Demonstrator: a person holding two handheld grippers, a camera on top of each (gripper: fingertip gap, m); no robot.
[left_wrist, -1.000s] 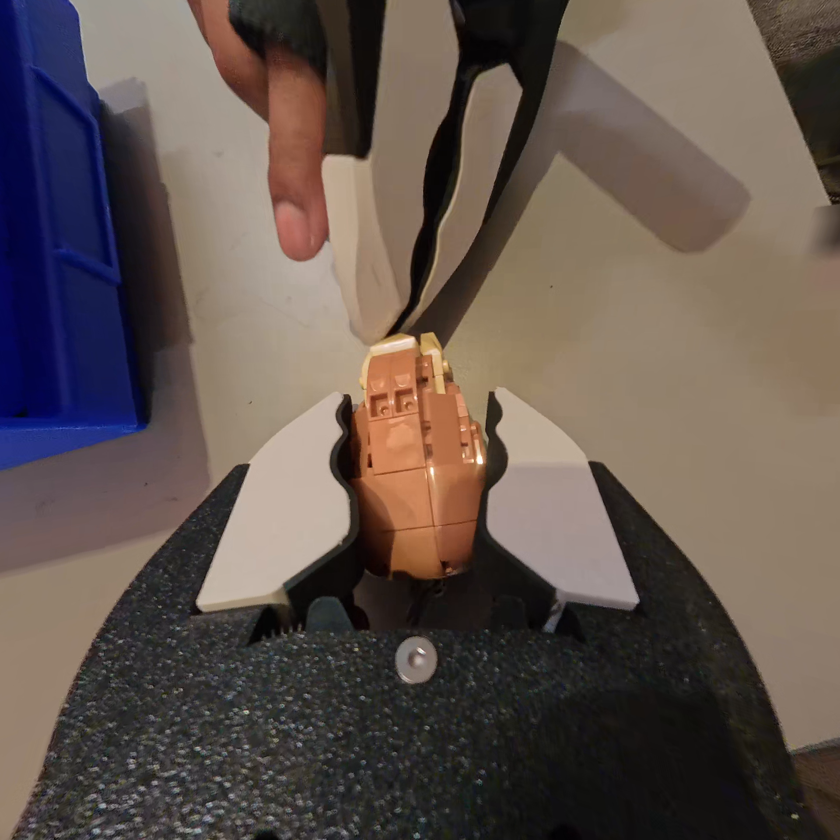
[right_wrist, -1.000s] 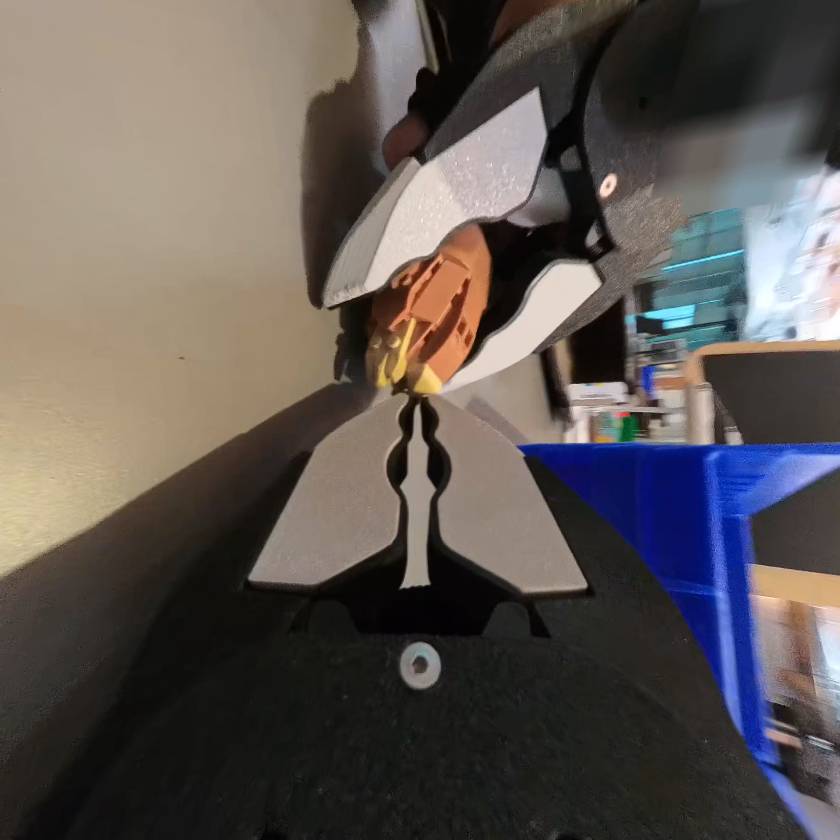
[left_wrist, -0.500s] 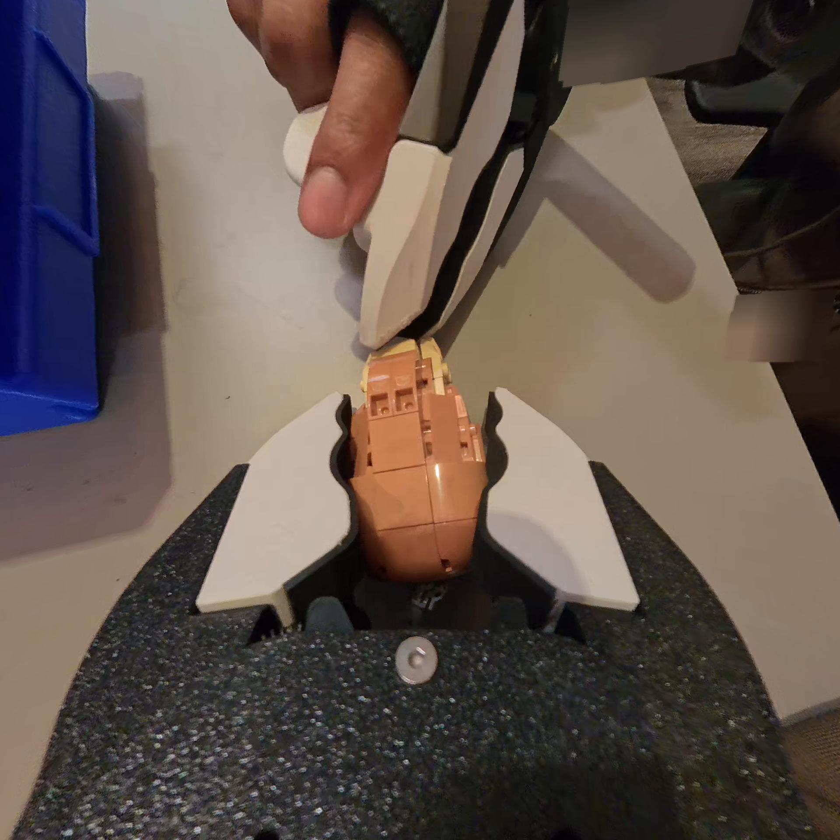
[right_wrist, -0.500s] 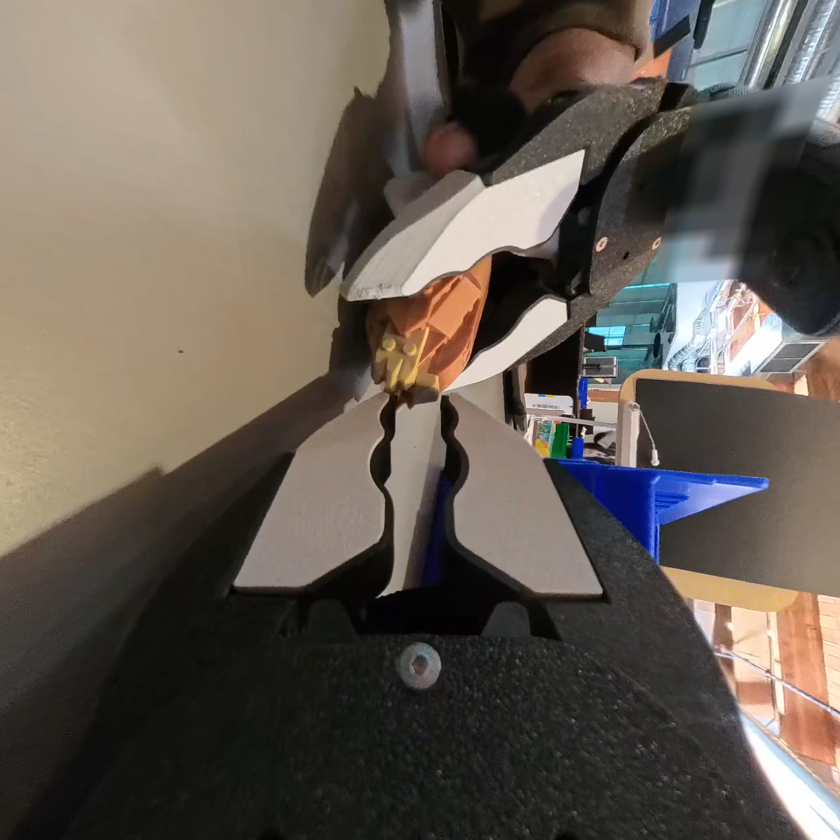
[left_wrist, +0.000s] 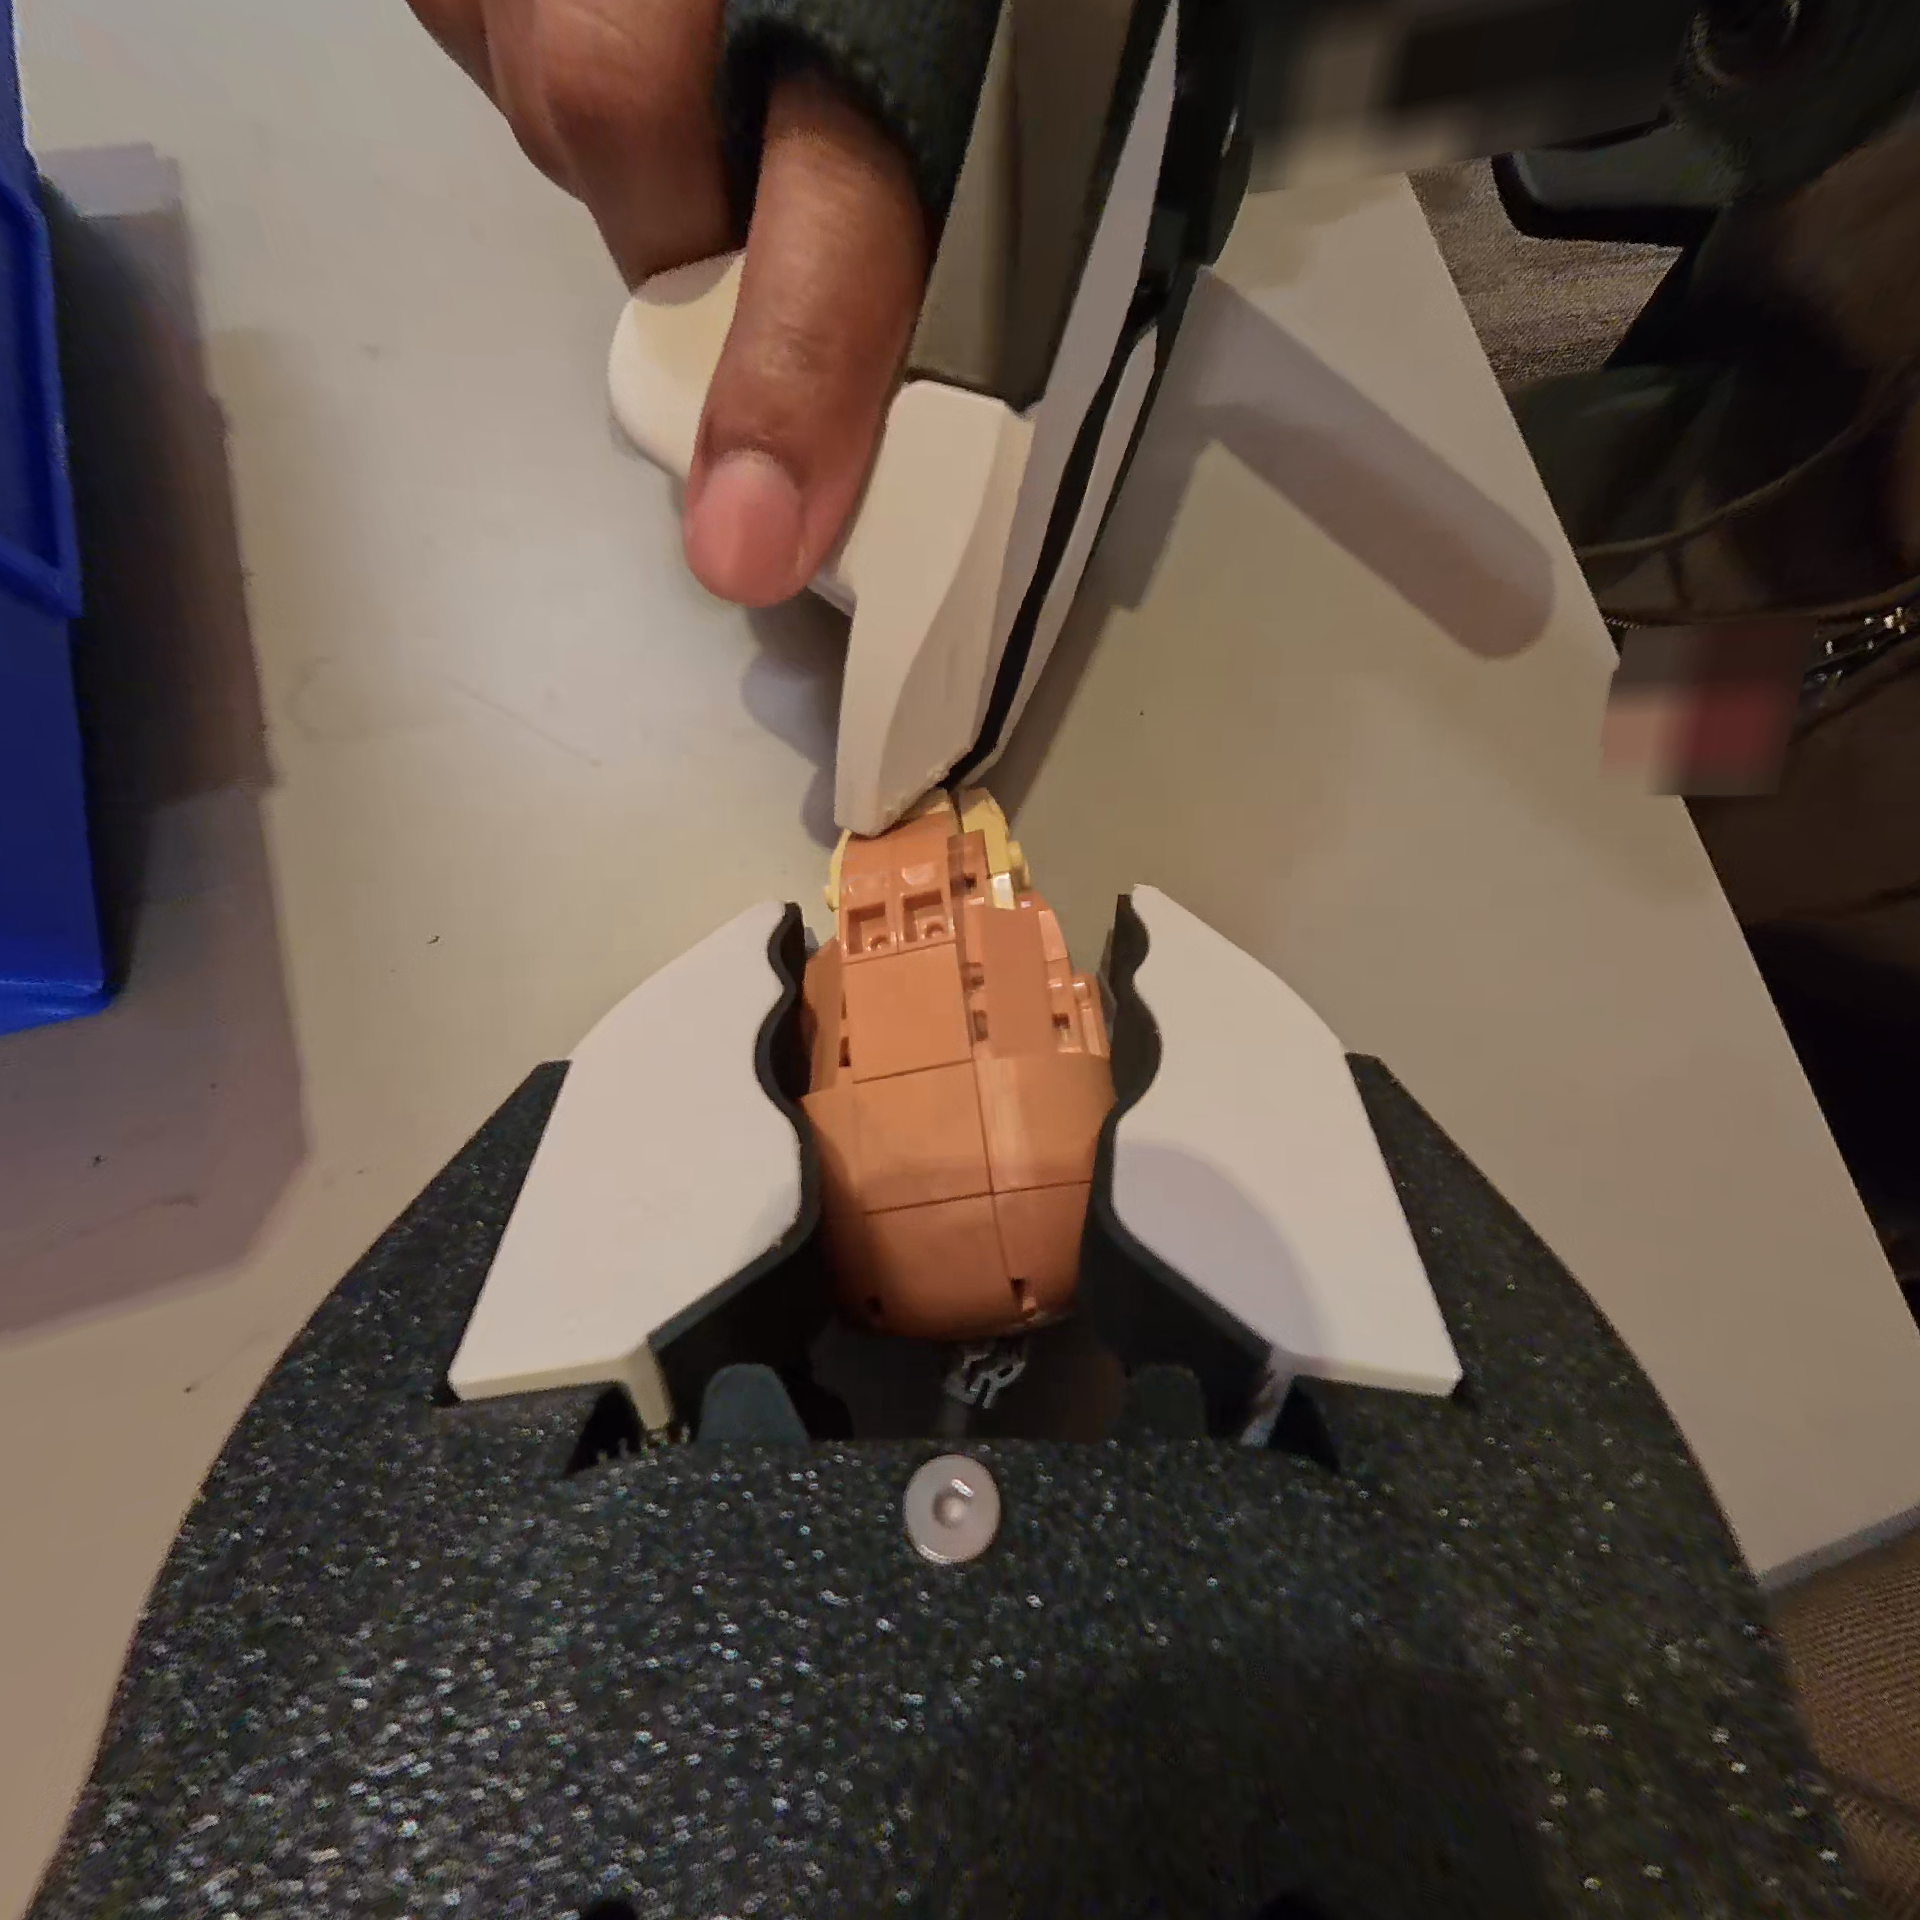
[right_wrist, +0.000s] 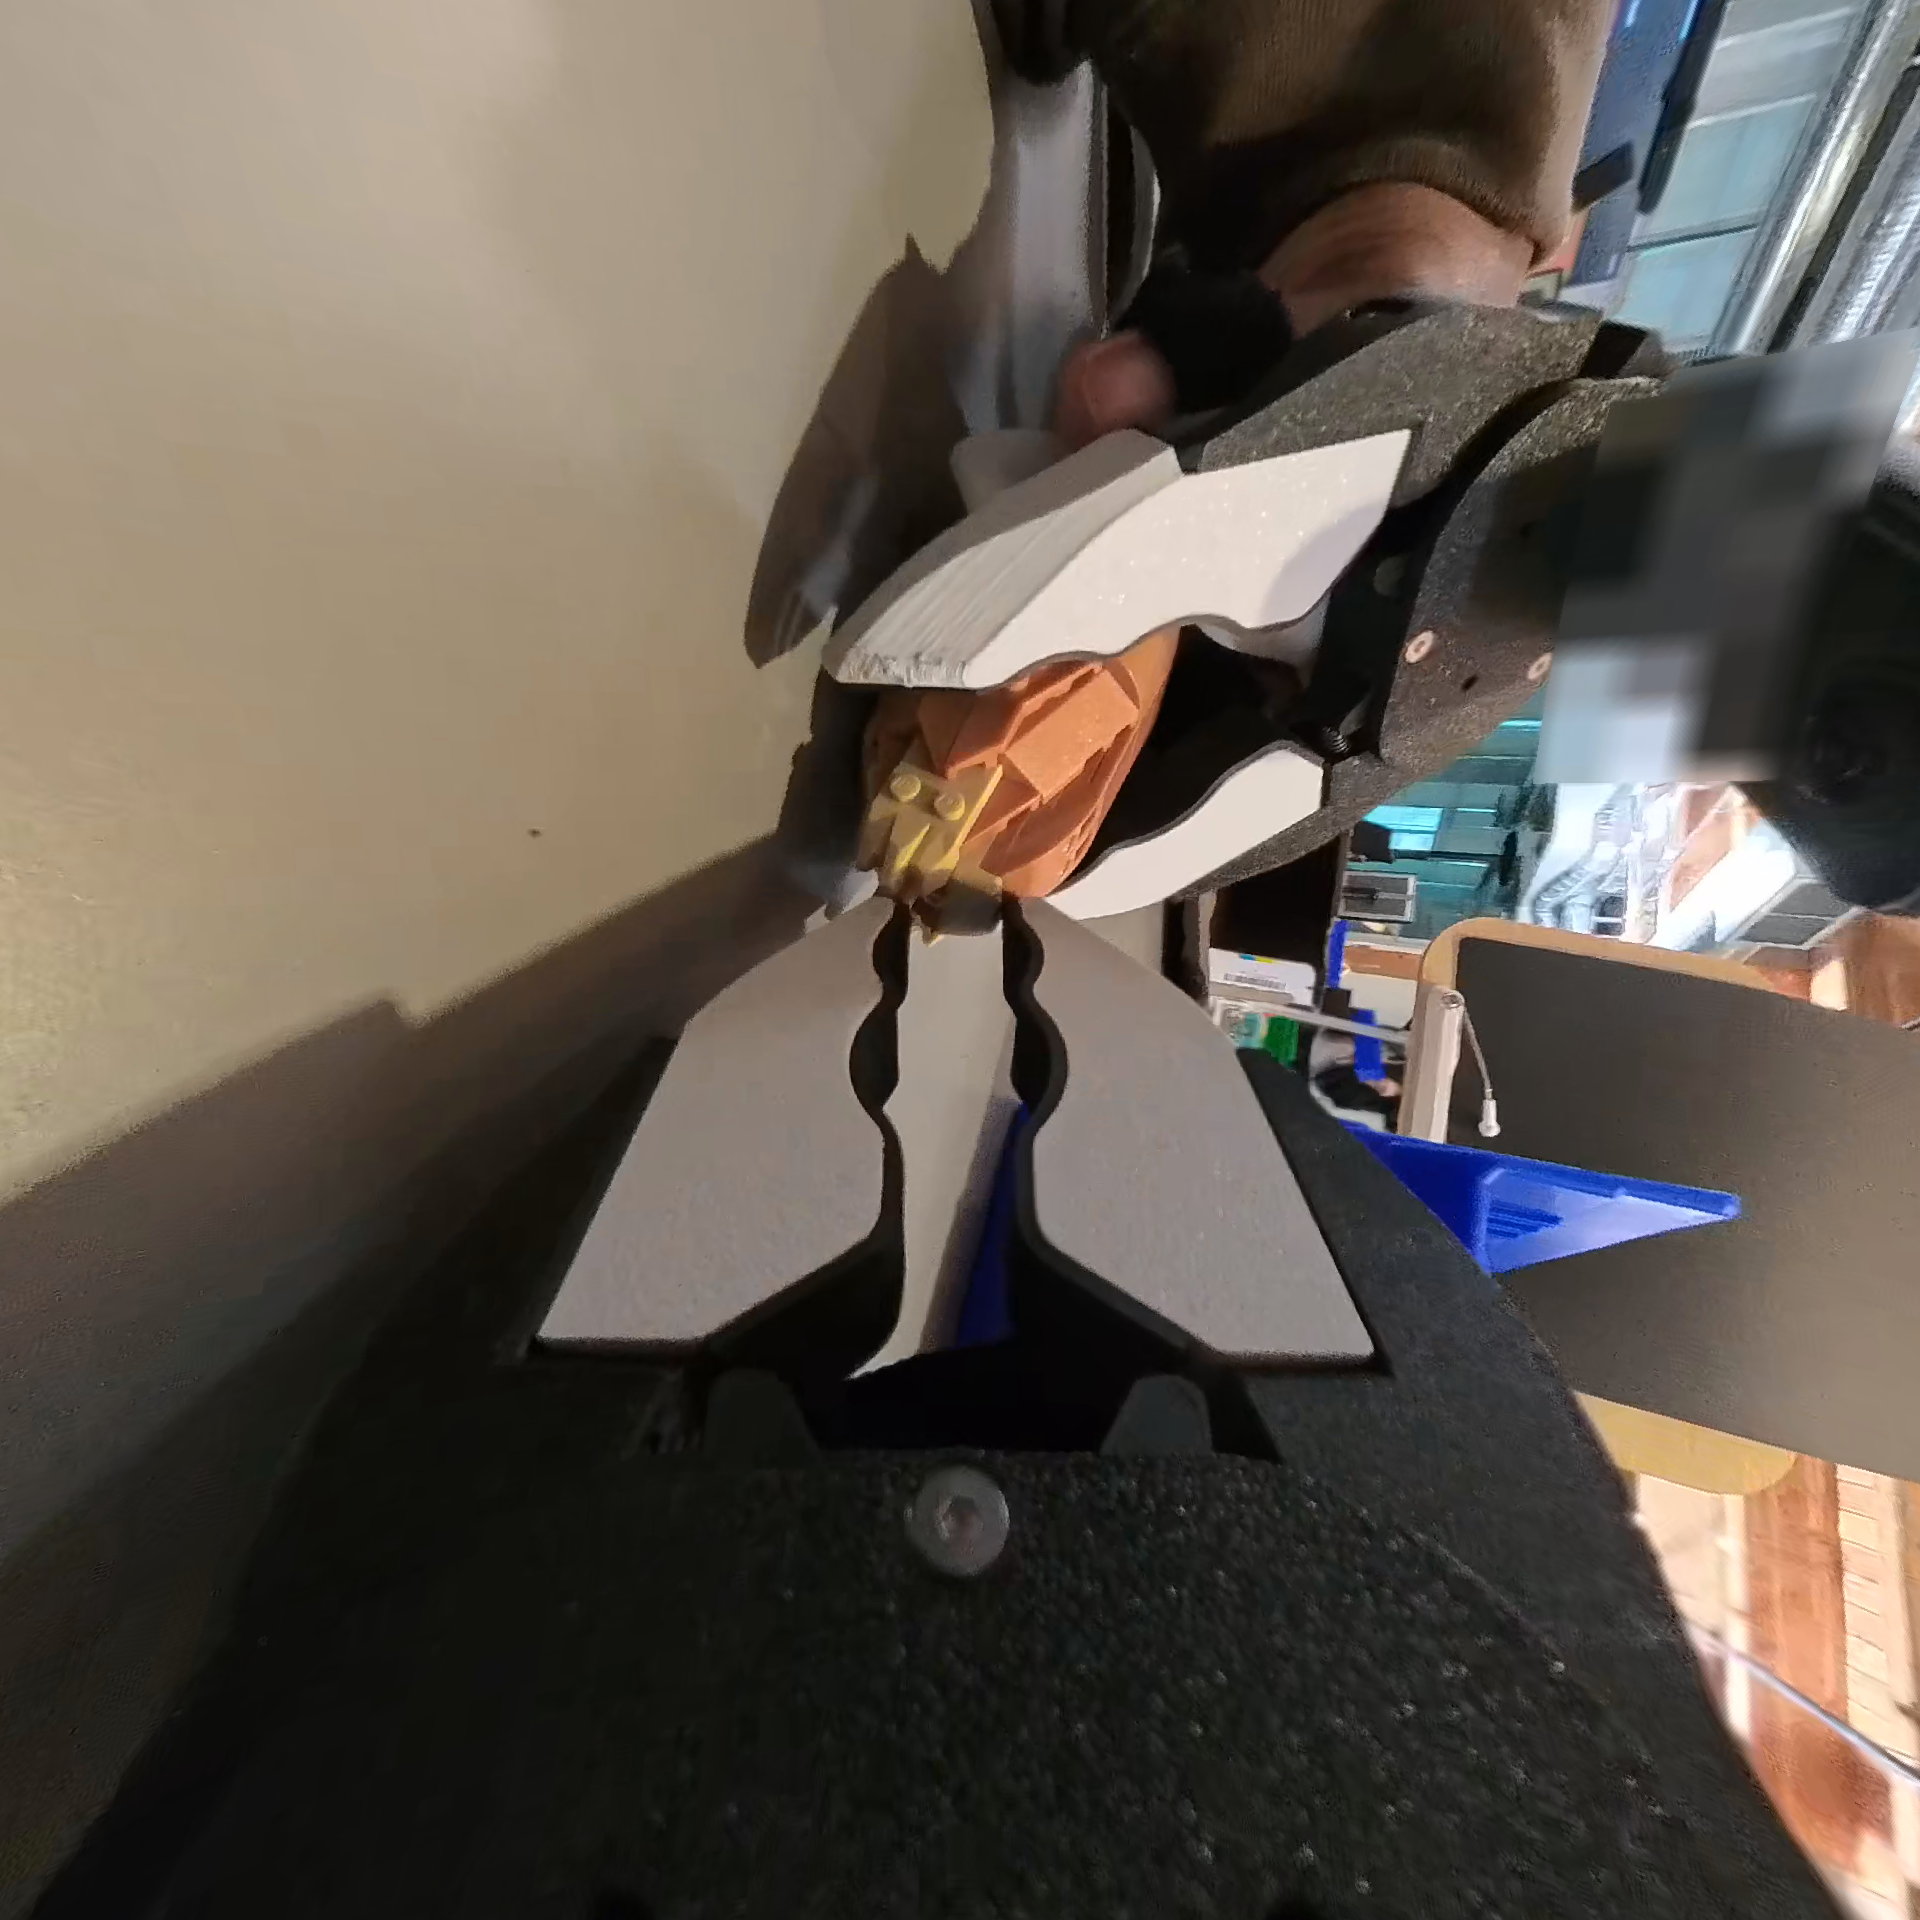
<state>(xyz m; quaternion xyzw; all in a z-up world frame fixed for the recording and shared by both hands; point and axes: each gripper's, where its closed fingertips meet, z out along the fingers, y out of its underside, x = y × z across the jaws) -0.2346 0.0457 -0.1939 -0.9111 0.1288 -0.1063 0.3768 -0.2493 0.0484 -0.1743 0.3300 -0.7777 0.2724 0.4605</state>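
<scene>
- The brick model (left_wrist: 956, 1122), a rounded brown build with a tan piece (left_wrist: 987, 831) at its far end, sits off the surface (left_wrist: 416, 540), clamped in the middle of my left wrist view.
- Far left, a blue bin (left_wrist: 42, 623) stands on the surface, well apart from both tools.
- Next comes a hand (left_wrist: 675, 156) in a dark sleeve. One finger (left_wrist: 790, 416) lies along the pale handle of the right tool, which I judge steadies that tool.
- My left tool (left_wrist: 961, 904) is closed about halfway on the brown body. The wavy inner edges of its jaws press on both flanks. The rounded end sits deep in the throat and the tan end pokes out past the tips. I judge this grip leaves the tan end exposed.
- My right tool (right_wrist: 948, 920) comes in from above and across, steeply tilted, and its tips touch the tan piece.
- In its own view its jaws stand narrow, with a slim gap down the middle, and the tan piece (right_wrist: 925, 831) sits right at the tips. I cannot tell whether they pinch it or only rest against it.
- From that side the left tool (right_wrist: 997, 790) holds the model (right_wrist: 1049, 748) between its upper and lower jaws, tan end toward me.
- Far right, the surface ends and a dark floor area lies beyond.
</scene>
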